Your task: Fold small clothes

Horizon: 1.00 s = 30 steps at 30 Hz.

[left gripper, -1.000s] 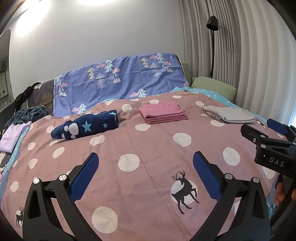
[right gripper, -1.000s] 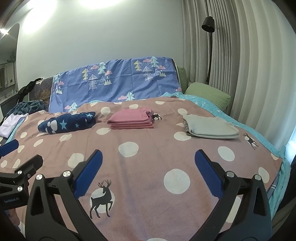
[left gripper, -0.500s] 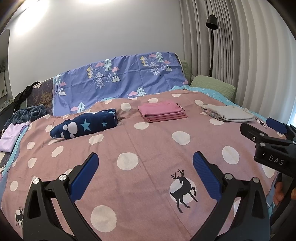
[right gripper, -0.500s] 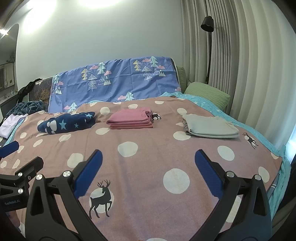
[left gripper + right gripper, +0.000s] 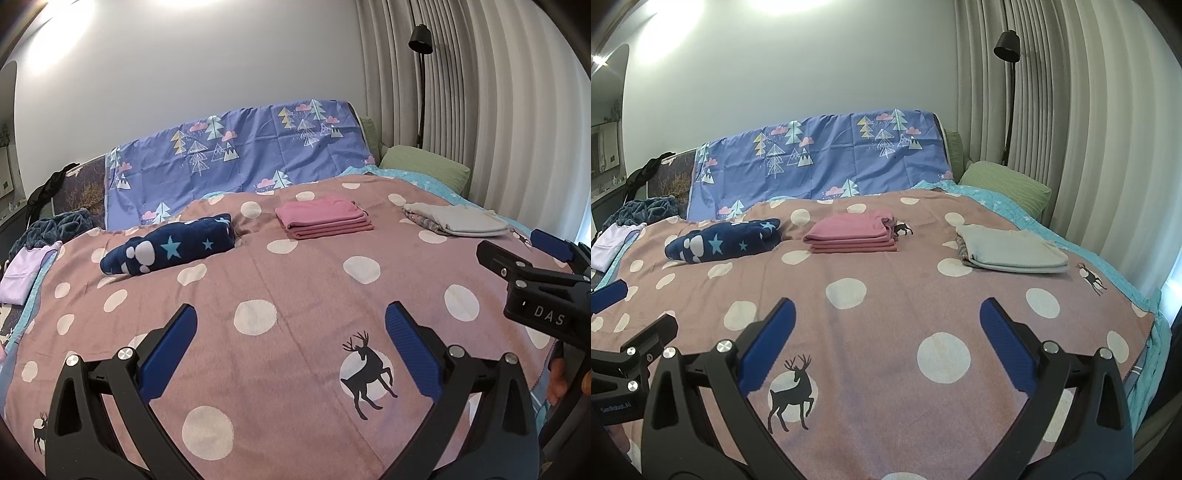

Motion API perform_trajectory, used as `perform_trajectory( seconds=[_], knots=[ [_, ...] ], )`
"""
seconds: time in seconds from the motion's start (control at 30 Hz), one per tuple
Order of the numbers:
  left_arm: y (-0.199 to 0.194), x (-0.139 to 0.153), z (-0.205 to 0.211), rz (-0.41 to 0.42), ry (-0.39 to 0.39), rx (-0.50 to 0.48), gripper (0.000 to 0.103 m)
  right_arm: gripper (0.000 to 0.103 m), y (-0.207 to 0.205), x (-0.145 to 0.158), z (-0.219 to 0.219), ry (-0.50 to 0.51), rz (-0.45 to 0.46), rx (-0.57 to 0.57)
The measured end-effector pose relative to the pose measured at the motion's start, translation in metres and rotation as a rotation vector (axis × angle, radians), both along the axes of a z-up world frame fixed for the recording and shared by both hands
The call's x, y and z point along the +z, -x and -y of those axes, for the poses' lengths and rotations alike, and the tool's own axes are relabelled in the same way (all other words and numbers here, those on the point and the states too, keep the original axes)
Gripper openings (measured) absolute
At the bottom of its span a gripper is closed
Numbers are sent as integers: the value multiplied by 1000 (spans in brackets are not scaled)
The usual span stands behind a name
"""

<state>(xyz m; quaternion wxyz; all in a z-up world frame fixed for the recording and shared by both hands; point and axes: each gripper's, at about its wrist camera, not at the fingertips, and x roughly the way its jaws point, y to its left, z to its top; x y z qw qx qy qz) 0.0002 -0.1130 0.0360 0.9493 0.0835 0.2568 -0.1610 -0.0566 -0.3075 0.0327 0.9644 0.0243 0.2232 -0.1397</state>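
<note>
Three folded garments lie in a row at the far part of a pink polka-dot blanket: a navy star-print one on the left, a pink stack in the middle, a grey stack on the right. They also show in the right wrist view: navy, pink, grey. My left gripper is open and empty above the blanket's near part. My right gripper is open and empty beside it.
A blue tree-print sheet covers the headboard. A green pillow lies at the back right by the curtains and a floor lamp. A lilac garment and a dark teal one lie at the left edge.
Both views have drifted very slightly; the garments sit a touch lower and left in the frames. Both grippers stay open and empty.
</note>
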Motion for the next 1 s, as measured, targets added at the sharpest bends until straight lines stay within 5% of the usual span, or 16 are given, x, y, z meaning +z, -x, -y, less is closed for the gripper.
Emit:
perform_trajectory(
  seconds=[1.0],
  knots=[
    [-5,-2,-7,-11,0,24,102,101,-2,-3,0,4,-10,2]
  ],
)
